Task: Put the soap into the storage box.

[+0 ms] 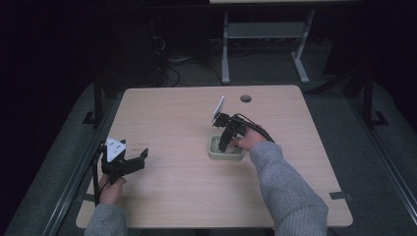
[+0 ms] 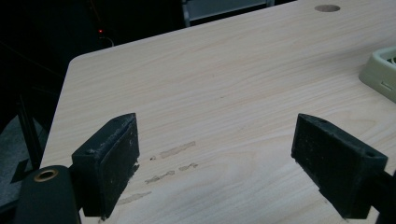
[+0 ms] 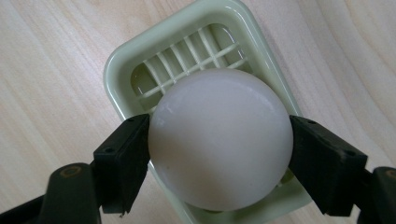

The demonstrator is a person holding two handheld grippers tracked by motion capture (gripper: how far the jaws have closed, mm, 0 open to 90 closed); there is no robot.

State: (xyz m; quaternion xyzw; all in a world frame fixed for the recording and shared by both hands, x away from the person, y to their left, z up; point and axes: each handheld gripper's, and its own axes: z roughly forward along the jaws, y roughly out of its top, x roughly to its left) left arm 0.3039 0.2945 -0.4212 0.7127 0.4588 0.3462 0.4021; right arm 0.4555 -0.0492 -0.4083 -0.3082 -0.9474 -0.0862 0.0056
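Note:
A white ball (image 3: pixel 219 137) is clamped between the two black jaws of my right gripper (image 3: pixel 219 158), which is shut on it. Directly beneath the ball lies a pale green slatted tray (image 3: pixel 154 60), seen right of the table's centre as the tray (image 1: pixel 216 153) in the high view, with the right gripper (image 1: pixel 223 142) over it. My left gripper (image 1: pixel 140 158) hovers near the table's left edge; its jaws stand wide apart around bare wood in the left gripper view, the gripper (image 2: pixel 215 158) open and holding nothing.
The light wooden table (image 1: pixel 172 118) has a round cable hole (image 1: pixel 246 98) near its far edge. A corner of the green tray (image 2: pixel 380 72) shows at the right of the left gripper view. Faint scuff marks (image 2: pixel 173 163) lie on the wood between the left jaws.

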